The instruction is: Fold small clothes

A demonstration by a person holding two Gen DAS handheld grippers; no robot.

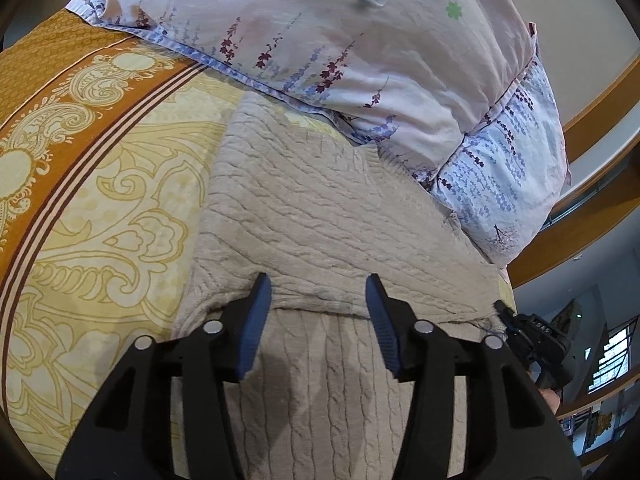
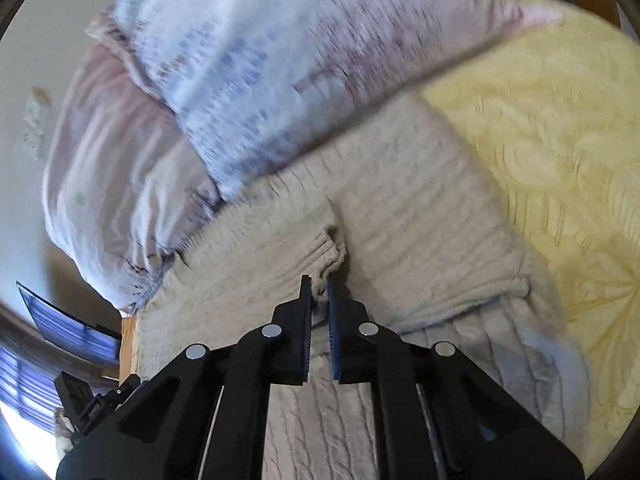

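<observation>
Left tongs (image 1: 318,292) gape wide over the sweater (image 1: 304,208); right tongs (image 2: 319,280) pinch its ribbed cuff (image 2: 330,250)

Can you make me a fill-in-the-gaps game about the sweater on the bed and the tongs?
1. The right tongs are ____ on the beige knit sweater.
2. The left tongs are ____, holding nothing.
3. The sweater lies on a ____ patterned bedsheet.
4. Behind the sweater sits a floral ____.

Missing words: shut; open; yellow; pillow
</observation>
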